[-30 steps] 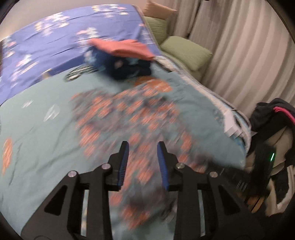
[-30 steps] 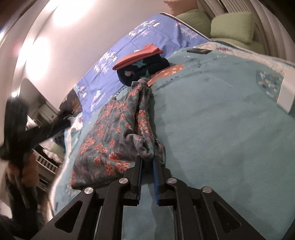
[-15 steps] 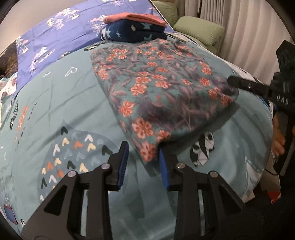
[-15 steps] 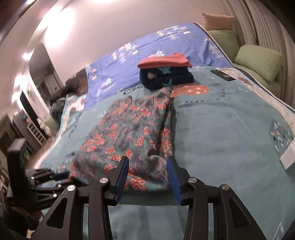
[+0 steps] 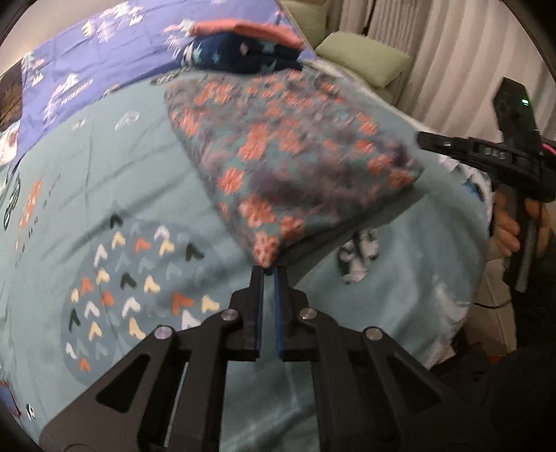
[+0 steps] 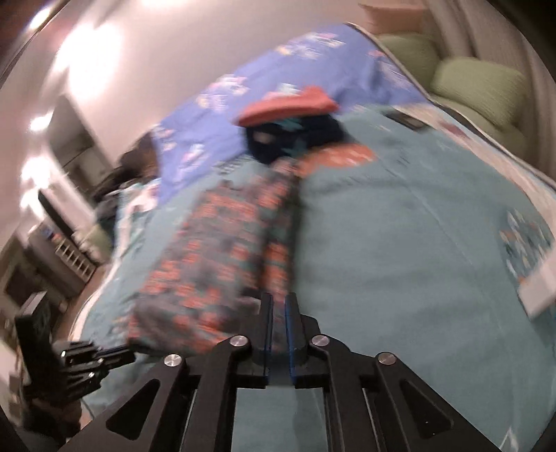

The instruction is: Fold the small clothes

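Note:
A teal garment with orange flowers [image 5: 292, 163] lies folded on the teal bedspread [image 5: 104, 167], its near edge raised off the bed. My left gripper [image 5: 268, 273] is shut on the garment's near left corner. My right gripper [image 6: 277, 302] is shut on its near right corner; the garment [image 6: 222, 250] stretches away to the left in that view. The right gripper also shows at the right of the left wrist view [image 5: 438, 142], and the left gripper at the lower left of the right wrist view [image 6: 104, 356]. Both views are blurred.
A stack of folded clothes, dark blue [image 5: 243, 52] under coral [image 5: 243, 29], sits beyond the garment; it also shows in the right wrist view [image 6: 295, 135]. Green cushions [image 6: 476, 83] and curtains [image 5: 451, 45] lie to the right. The bed edge drops off near me.
Both grippers were open at the garment's near corners half a second ago. Now both have shut on those corners and the near edge is lifted.

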`<state>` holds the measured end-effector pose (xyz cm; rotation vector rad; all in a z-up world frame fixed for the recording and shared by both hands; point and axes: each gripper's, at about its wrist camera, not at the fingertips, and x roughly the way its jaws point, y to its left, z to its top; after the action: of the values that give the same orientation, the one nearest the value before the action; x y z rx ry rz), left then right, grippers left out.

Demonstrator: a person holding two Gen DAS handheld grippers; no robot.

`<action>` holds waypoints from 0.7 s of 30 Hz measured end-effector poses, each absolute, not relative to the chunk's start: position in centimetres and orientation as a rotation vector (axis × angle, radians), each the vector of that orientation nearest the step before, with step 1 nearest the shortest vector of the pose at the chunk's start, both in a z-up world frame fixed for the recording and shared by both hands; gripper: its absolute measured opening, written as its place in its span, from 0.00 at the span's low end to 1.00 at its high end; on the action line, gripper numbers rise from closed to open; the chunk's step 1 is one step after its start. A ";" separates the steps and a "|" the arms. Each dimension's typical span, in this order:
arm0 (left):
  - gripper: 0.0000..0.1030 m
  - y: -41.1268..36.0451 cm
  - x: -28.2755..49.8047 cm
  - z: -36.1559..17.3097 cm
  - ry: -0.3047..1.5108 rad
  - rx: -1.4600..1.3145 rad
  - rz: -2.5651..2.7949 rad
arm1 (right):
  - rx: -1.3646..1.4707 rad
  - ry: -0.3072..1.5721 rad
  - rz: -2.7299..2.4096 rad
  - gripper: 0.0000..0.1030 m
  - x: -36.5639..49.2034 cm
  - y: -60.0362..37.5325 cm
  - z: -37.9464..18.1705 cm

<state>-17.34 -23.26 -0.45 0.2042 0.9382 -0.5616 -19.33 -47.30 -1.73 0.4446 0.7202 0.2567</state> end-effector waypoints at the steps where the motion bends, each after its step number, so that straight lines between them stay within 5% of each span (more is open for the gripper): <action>1: 0.06 -23.4 -17.4 0.2 0.921 0.203 -0.569 | 0.431 0.733 0.282 0.19 -18.7 -46.9 -1.6; 6: 0.10 -24.2 -16.4 3.3 0.801 0.138 -0.616 | 0.482 0.853 0.378 0.22 -14.8 -46.8 -3.8; 8: 0.20 -24.7 -15.4 3.3 0.793 0.132 -0.637 | 0.576 0.886 0.454 0.30 -13.6 -47.3 -4.8; 10: 0.20 -25.6 -13.6 2.1 0.830 0.136 -0.649 | 0.628 0.917 0.519 0.40 -12.5 -47.3 -5.4; 13: 0.20 -26.6 -11.2 -0.6 0.914 0.127 -0.627 | 0.725 0.945 0.559 0.41 -11.2 -47.8 -6.2; 15: 0.20 -26.6 -11.0 -1.3 0.921 0.097 -0.636 | 0.778 0.942 0.559 0.10 -10.8 -48.3 -6.2; 21: 0.22 -25.9 -11.0 -1.3 0.924 0.051 -0.688 | 0.681 0.910 0.408 0.07 -11.3 -48.9 -5.0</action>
<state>-10.95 -25.89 -1.29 0.0508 0.9240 -0.6876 -11.27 -48.94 -5.01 0.6807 0.9099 0.4075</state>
